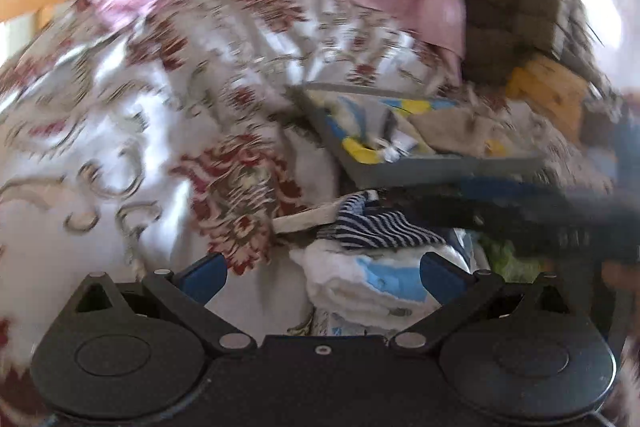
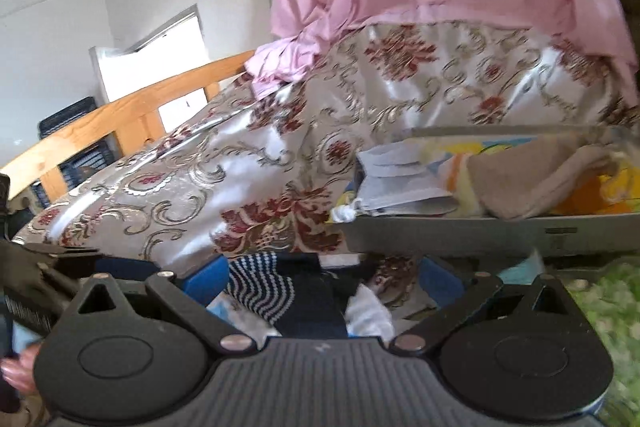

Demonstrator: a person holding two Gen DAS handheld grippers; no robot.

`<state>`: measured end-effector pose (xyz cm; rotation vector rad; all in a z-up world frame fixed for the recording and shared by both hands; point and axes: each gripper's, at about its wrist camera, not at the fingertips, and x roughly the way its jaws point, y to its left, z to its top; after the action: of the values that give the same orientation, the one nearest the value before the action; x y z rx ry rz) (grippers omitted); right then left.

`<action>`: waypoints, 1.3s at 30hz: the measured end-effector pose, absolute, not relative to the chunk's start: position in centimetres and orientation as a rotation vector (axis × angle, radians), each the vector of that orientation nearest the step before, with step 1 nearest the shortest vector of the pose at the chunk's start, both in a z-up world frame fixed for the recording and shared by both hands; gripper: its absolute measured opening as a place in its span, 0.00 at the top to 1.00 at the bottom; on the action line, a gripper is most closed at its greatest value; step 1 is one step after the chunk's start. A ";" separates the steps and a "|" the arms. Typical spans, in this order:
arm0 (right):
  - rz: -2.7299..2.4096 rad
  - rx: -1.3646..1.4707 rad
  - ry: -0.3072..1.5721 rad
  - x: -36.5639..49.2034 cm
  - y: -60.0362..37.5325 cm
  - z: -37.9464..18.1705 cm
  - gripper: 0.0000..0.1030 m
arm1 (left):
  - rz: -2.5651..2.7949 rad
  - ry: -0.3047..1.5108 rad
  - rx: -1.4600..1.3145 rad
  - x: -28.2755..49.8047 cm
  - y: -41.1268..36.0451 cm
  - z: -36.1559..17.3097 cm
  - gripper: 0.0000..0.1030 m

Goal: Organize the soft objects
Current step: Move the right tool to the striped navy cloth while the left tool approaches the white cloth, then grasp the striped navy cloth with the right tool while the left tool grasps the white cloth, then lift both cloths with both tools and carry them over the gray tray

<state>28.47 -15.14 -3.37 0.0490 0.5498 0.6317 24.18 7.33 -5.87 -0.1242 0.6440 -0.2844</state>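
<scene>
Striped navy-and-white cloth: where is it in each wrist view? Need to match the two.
Left wrist: striped navy-and-white cloth sits lower centre-right, on the pile just below the grey tray.
Right wrist: striped navy-and-white cloth sits bottom centre-left, between the open fingers of the right hand-held gripper.
Shared landmark: grey tray of folded cloths, on the floral bedspread.

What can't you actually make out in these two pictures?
- Left view: the dark shape crossing the right side is smeared by motion.
- Left view: the white and blue cloth is partly hidden by the gripper body.
- Right view: the grey tray is cut off at the right edge.
</scene>
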 end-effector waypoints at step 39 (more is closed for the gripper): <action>0.597 0.064 0.603 29.4 -15.0 -4.0 0.86 | -0.369 0.640 -0.094 25.2 4.7 -7.0 0.82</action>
<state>29.44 -14.99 -4.03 0.0644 0.6026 0.5972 25.24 4.70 -6.99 -0.0939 0.6397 -0.3689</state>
